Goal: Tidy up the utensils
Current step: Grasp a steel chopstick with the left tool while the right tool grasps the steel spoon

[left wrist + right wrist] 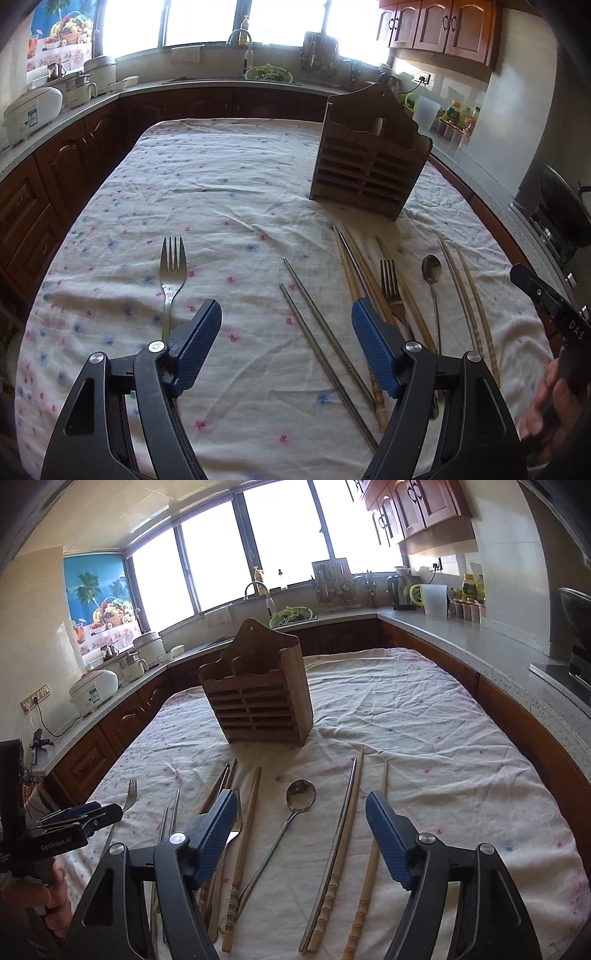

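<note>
Floral tablecloth [229, 177] bears scattered utensils; left claw [286, 319] and right claw [301, 808] gape, empty.

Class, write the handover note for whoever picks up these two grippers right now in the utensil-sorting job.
Left gripper: open, empty, above the cloth over the metal chopsticks.
Right gripper: open, empty, above the spoon.
Things: wooden holder stands upright at the middle of the table, beyond the utensils. Lying flat on the tablecloth: a fork apart on the left, a second fork among the wooden chopsticks, plus the spoon and metal chopsticks.
Done: nothing visibly sorted; what the holder contains cannot be told.
Left: pick up each utensil and put it in the holder.
</note>
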`<state>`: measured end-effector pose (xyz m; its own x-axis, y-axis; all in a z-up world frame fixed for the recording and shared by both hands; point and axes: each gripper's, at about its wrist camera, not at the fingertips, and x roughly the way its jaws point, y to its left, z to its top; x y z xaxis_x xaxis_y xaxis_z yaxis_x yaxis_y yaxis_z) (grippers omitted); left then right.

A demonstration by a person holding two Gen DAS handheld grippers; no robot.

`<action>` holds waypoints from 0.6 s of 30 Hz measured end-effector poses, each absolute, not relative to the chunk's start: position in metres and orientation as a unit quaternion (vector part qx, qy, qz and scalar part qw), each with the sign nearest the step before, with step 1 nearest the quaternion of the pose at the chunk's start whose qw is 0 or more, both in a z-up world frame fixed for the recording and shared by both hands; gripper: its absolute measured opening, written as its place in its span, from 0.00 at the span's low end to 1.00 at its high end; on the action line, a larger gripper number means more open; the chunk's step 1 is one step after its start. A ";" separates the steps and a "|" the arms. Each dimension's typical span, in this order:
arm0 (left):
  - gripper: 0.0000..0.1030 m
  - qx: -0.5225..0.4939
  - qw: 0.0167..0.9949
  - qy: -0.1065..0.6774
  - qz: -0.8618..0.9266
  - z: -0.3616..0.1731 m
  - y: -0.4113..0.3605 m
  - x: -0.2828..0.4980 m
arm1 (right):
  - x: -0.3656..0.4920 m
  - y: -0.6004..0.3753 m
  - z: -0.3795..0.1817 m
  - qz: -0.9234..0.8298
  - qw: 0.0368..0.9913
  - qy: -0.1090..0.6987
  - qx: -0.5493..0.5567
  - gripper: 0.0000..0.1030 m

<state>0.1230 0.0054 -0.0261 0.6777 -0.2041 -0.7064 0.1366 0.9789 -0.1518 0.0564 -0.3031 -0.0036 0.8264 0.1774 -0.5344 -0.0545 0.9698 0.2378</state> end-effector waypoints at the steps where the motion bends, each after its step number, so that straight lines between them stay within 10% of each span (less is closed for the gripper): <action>1: 0.66 -0.043 0.912 0.396 -0.095 -0.028 0.005 0.127 | 0.062 -0.303 -0.006 0.065 0.946 0.297 0.111 0.58; 18: 0.36 -0.055 0.859 0.492 -0.133 -0.071 -0.009 0.203 | 0.152 -0.291 -0.051 0.084 0.903 0.407 0.111 0.38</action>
